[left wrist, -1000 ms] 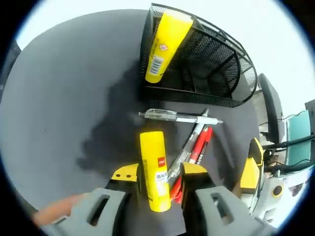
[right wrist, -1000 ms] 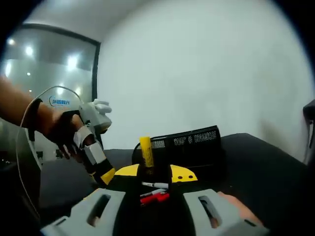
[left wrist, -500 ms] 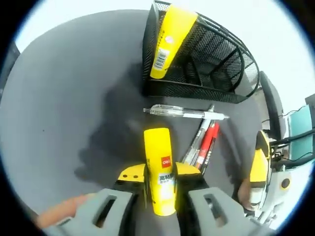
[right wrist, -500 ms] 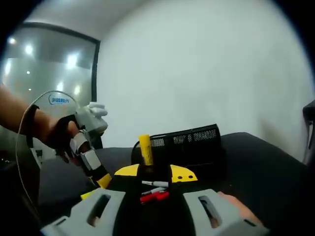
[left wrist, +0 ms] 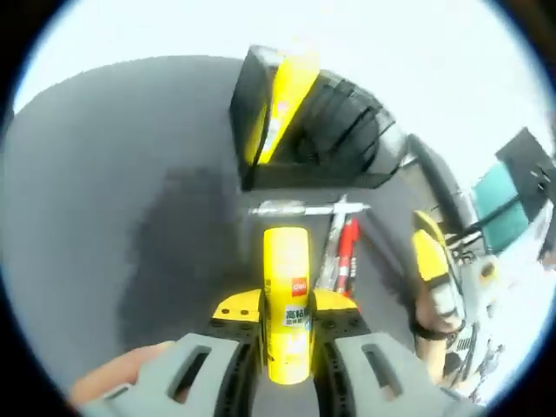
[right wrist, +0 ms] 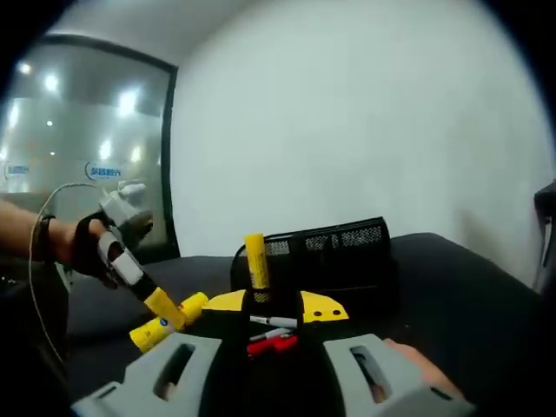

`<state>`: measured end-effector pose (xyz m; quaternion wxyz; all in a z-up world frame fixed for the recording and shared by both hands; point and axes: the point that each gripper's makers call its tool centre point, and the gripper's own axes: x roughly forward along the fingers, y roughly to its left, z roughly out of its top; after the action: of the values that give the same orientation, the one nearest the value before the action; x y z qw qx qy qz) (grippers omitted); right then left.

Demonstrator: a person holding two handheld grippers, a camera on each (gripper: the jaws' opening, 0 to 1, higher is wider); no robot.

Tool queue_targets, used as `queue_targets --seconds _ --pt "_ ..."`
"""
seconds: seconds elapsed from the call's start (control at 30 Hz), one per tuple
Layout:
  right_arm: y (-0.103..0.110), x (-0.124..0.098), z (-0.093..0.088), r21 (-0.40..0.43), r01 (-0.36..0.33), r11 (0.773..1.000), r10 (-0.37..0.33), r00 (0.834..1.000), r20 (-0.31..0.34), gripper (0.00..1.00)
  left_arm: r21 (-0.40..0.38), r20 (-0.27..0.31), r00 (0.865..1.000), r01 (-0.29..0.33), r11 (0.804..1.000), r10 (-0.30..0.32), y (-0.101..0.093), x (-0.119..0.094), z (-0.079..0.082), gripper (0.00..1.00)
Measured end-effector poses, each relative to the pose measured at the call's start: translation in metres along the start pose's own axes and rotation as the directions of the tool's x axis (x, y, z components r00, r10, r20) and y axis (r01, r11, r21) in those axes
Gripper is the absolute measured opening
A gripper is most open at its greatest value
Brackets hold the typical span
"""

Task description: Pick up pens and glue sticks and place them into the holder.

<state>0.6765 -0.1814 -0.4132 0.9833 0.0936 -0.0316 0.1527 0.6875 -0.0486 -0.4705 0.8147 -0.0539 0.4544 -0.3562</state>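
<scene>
Left gripper (left wrist: 287, 314): we clamp a yellow glue stick (left wrist: 287, 300) above the table.
Right gripper (right wrist: 271, 306): jaws spread, empty.
Holder (right wrist: 326, 256): one glue stick inside.

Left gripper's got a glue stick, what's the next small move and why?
Probably carry it up toward the mesh holder: the left gripper is shut on the glue stick, off the table in the right gripper view, and another glue stick already stands in the holder.

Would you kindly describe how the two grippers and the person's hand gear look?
Left gripper: grey slotted jaw arms ending in yellow tips. Right gripper: the same grey arms, yellow rounded pads with small dark dots. The hand wears a dark glove and wristband, with a thin cable looping beside it.
</scene>
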Motion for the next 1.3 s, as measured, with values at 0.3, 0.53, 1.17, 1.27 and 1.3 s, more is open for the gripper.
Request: queue_targets --seconds 0.3,0.53,1.17,1.27,1.3 --pt "0.011 0.003 -0.002 0.066 -0.04 0.997 0.042 0.999 -0.021 0.21 0.246 0.289 0.952 0.029 0.969 -0.102 -0.008 -0.031 0.014 0.15" --pt "0.067 0.004 0.02 0.355 -0.277 0.893 0.29 0.957 0.018 0.29 0.375 0.442 0.876 0.014 0.927 -0.192 -0.036 -0.049 0.02 0.15" --pt "0.141 0.018 0.039 0.347 -0.4 0.848 0.448 0.891 -0.069 0.36 0.462 0.592 0.773 -0.095 0.882 -0.227 -0.055 -0.071 0.019 0.15" --pt "0.146 0.021 0.038 0.339 -0.397 0.853 0.446 0.891 -0.079 0.33 0.467 0.604 0.761 -0.097 0.879 -0.237 -0.058 -0.073 0.019 0.15" --pt "0.148 0.022 0.038 0.334 -0.398 0.855 0.447 0.891 -0.082 0.32 0.472 0.606 0.758 -0.099 0.876 -0.241 -0.059 -0.074 0.019 0.15"
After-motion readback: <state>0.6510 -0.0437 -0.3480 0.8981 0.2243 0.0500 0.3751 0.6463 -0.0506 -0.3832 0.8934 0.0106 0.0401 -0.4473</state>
